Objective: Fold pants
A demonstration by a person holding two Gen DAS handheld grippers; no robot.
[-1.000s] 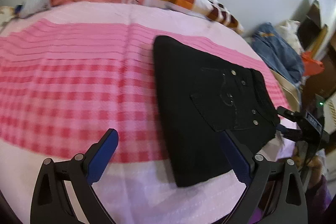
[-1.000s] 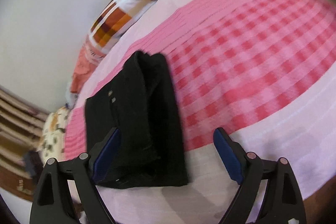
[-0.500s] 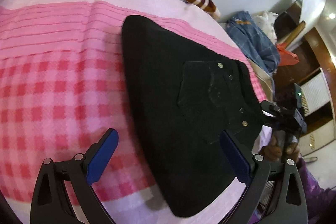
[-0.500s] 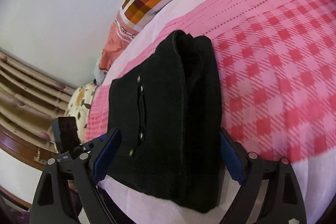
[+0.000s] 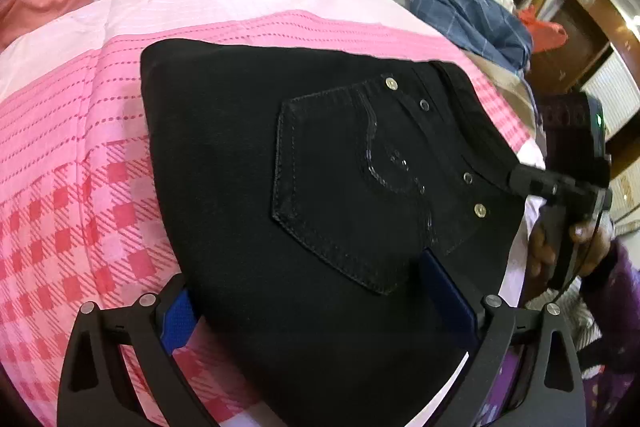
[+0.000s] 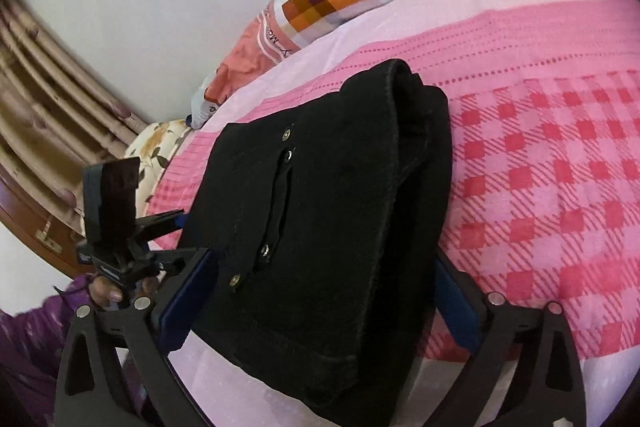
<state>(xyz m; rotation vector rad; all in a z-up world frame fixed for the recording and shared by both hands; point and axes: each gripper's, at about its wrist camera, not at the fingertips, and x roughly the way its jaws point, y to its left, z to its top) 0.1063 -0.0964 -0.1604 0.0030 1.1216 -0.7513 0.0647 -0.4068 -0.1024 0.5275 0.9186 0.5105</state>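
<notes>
Both the left gripper (image 5: 312,301) and right gripper (image 6: 320,303) are spread wide, straddling the folded black pants (image 5: 320,167), gripping nothing.

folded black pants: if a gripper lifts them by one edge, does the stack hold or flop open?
The black pants would probably flop: soft denim-like cloth, layers stacked loose, with a rounded fold showing at the far end. Likely heavy for their size, several thick layers with rivets. Probably not slippery on the pink bedsheet, since both are textured fabric.
</notes>
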